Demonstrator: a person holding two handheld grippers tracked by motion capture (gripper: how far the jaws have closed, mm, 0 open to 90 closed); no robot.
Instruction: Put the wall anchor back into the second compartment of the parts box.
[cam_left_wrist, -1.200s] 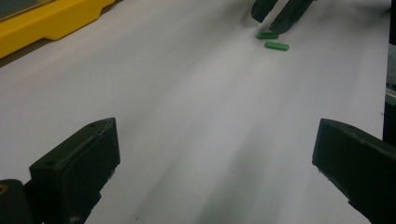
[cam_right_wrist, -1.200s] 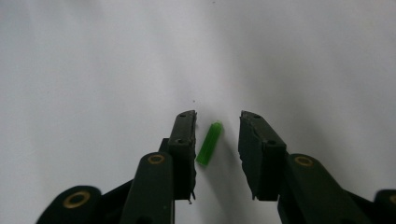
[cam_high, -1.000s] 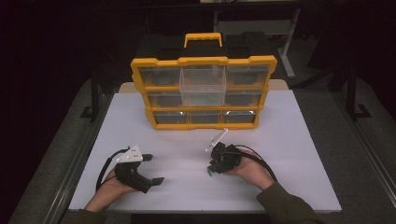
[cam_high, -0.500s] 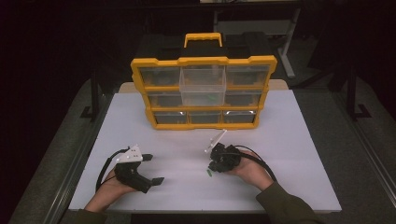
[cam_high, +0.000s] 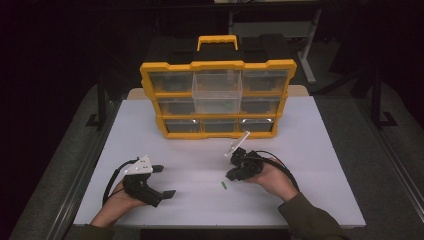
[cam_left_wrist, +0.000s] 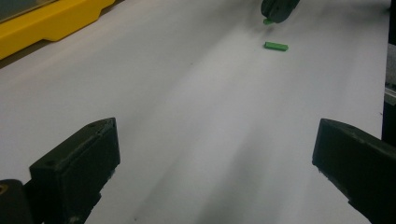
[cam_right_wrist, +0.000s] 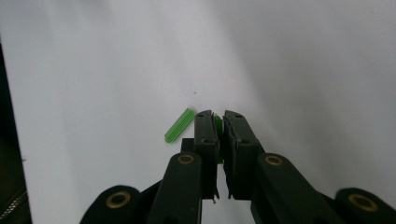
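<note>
A small green ribbed plug (cam_high: 224, 185) lies on the white table (cam_high: 300, 150), also seen as the loose plug (cam_right_wrist: 180, 125) just left of my right jaws. My right gripper (cam_right_wrist: 220, 116) is shut on a second green plug (cam_right_wrist: 217, 127), a sliver of which shows between the jaws. From above, the right gripper (cam_high: 233, 175) points down at the table beside the loose plug. My left gripper (cam_high: 164, 181) rests at the front left, open and holding nothing. In its own view the left gripper (cam_left_wrist: 215, 140) faces the loose plug (cam_left_wrist: 276, 46) and the right gripper (cam_left_wrist: 279, 7) farther off.
A yellow organizer (cam_high: 218, 100) with clear drawers stands at the back of the table. Its top middle drawer (cam_high: 217, 92) is pulled out, with green bits inside. The table's front edge lies close behind both hands. Dark floor surrounds the table.
</note>
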